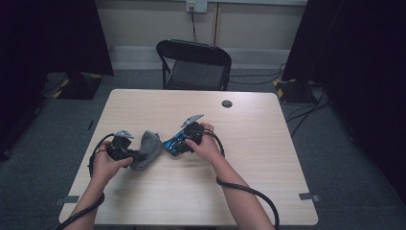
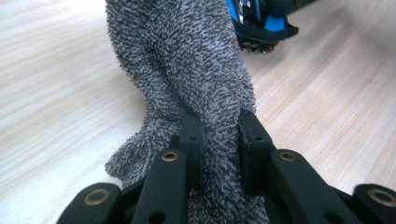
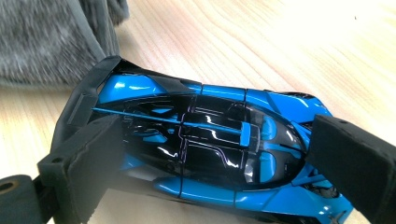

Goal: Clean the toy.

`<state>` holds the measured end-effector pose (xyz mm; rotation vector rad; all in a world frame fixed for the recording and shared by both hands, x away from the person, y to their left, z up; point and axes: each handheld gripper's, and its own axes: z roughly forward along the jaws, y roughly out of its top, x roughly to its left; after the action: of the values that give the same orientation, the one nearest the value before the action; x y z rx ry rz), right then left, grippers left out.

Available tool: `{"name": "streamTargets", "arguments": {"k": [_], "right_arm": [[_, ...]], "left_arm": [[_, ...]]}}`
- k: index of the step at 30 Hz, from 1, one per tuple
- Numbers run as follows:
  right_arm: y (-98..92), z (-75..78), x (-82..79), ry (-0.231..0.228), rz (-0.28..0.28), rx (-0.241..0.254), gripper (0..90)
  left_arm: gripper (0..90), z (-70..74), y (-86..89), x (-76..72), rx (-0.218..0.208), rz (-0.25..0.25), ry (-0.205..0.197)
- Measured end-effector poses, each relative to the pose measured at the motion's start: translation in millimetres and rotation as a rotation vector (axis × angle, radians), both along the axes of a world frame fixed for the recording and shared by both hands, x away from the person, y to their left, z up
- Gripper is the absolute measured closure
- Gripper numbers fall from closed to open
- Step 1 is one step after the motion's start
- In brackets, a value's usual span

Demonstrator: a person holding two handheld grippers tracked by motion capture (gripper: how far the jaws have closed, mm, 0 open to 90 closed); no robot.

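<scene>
Pale wood table [image 1: 249, 158]. Left gripper [image 2: 219, 135] clamps fuzzy grey cloth [image 2: 187, 70]. Right gripper [image 3: 210, 158] grips glossy blue-black toy car [image 3: 205, 144] lengthwise, cloth just beyond.

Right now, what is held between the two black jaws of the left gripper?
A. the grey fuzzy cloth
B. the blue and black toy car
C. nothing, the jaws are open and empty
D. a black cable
A. In the left gripper view, the left gripper has its jaws pressed on a bunched fold of the grey fuzzy cloth, while the blue and black toy car sits between the jaws of the right gripper.
</scene>
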<state>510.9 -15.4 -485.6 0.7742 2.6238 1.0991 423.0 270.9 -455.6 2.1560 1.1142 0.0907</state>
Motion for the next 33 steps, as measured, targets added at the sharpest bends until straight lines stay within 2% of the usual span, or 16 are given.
{"name": "streamTargets", "arguments": {"k": [1, 2, 4, 5, 8, 11, 13, 15, 17, 18, 19, 20, 23, 27, 28, 33], "right_arm": [[0.0, -0.1, 0.0, -0.001, 0.0, 0.001, 3.4], [0.0, -0.1, 0.0, -0.001, 0.0, 0.001, 3.4], [-0.3, -0.5, 0.2, -0.001, 0.001, 0.006, 3.4], [-0.4, -0.5, 0.0, -0.001, 0.0, 0.007, 3.4], [-0.7, -0.6, -0.4, -0.003, -0.001, 0.007, 3.4], [-0.7, -1.0, -1.0, -0.005, -0.008, 0.011, 3.4], [-0.8, -0.8, -0.7, -0.003, -0.005, 0.008, 3.4], [-0.8, -1.1, -0.8, -0.004, -0.007, 0.012, 3.4], [-1.2, -1.4, -1.0, -0.005, -0.008, 0.016, 3.5], [-1.2, -1.4, -1.0, -0.005, -0.008, 0.016, 3.5], [-0.9, -1.0, -0.9, -0.002, -0.009, 0.011, 3.4], [-0.9, -1.0, -0.9, -0.002, -0.009, 0.011, 3.4], [-0.8, -0.7, -0.7, 0.0, -0.008, 0.007, 3.4], [-1.2, -1.3, -1.1, -0.004, -0.01, 0.015, 3.4], [-1.3, -1.4, -1.4, -0.004, -0.012, 0.016, 3.4], [-0.8, -1.0, -1.0, -0.001, -0.011, 0.012, 3.5]], "left_arm": [[75.0, 6.5, 4.2, 4.0, 0.0, 0.022, -0.011], [75.0, 6.5, 4.2, 4.0, 0.0, 0.022, -0.011], [75.0, 13.1, 6.2, 11.5, -0.002, 0.037, -0.038], [74.9, 16.9, 4.8, 18.4, -0.019, 0.059, -0.055], [74.9, 21.1, 1.9, 27.4, -0.027, 0.071, -0.069], [74.8, 27.2, -9.4, 49.5, -0.028, 0.074, -0.078], [74.9, 27.6, -11.8, 53.5, -0.026, 0.071, -0.079], [74.8, 28.6, -19.6, 64.7, -0.017, 0.063, -0.08], [74.8, 27.1, -30.1, 77.1, -0.004, 0.065, -0.083], [74.8, 27.1, -30.1, 77.1, -0.004, 0.065, -0.083], [74.8, 24.2, -37.1, 85.9, 0.004, 0.072, -0.079], [74.8, 24.2, -37.1, 85.9, 0.004, 0.072, -0.079], [74.9, 15.7, -52.1, 101.2, 0.006, 0.081, -0.082], [74.8, 10.0, -64.3, 110.7, 0.011, 0.07, -0.078], [74.8, 7.3, -71.7, 116.7, 0.006, 0.065, -0.062], [74.8, 2.3, -86.6, 127.9, 0.033, 0.045, -0.061]]}}
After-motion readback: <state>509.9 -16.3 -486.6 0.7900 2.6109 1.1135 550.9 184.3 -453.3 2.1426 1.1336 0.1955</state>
